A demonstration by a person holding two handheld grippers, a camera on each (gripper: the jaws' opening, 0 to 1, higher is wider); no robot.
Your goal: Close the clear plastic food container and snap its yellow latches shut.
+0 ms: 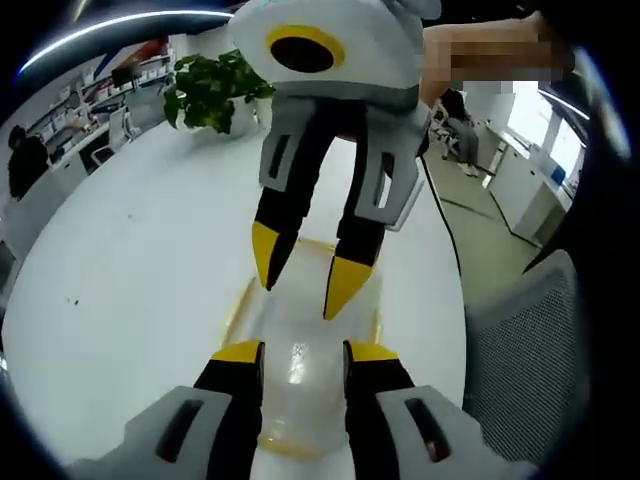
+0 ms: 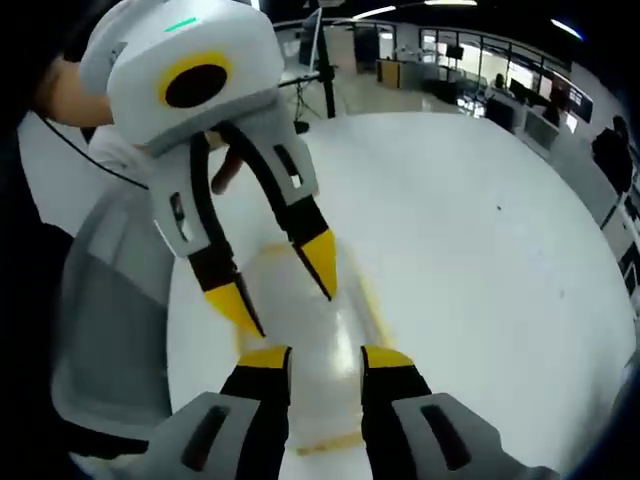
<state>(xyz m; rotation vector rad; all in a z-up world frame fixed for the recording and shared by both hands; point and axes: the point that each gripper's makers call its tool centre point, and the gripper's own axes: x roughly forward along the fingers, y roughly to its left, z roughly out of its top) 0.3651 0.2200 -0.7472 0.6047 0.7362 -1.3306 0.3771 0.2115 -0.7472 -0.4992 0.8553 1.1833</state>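
In the left gripper view, the left gripper (image 1: 303, 352) rises from the bottom edge with its yellow-tipped jaws a moderate gap apart and nothing between them. Past them, in the lower middle of the frame, the clear container (image 1: 300, 370) lies flat on the white table (image 1: 130, 280), its yellow edge showing along the left, top and right sides. The right gripper (image 1: 307, 272) comes down from the top centre, its two yellow tips parted and pointing at the far half of the container; whether they touch the plastic cannot be told. A potted plant (image 1: 215, 90) stands on the table at the upper left, and a grey mesh chair (image 1: 530, 360) sits at the lower right.

In the right gripper view, the right gripper (image 2: 325, 358) rises from the bottom with its jaws parted and empty. The container (image 2: 320, 340) lies in the lower middle, blurred, with yellow strips visible along its edges. The left gripper (image 2: 280, 285) reaches in from the upper left, tips apart, above the container's far side. The chair (image 2: 110, 300) fills the left edge, and the table (image 2: 470, 230) spreads across the right.
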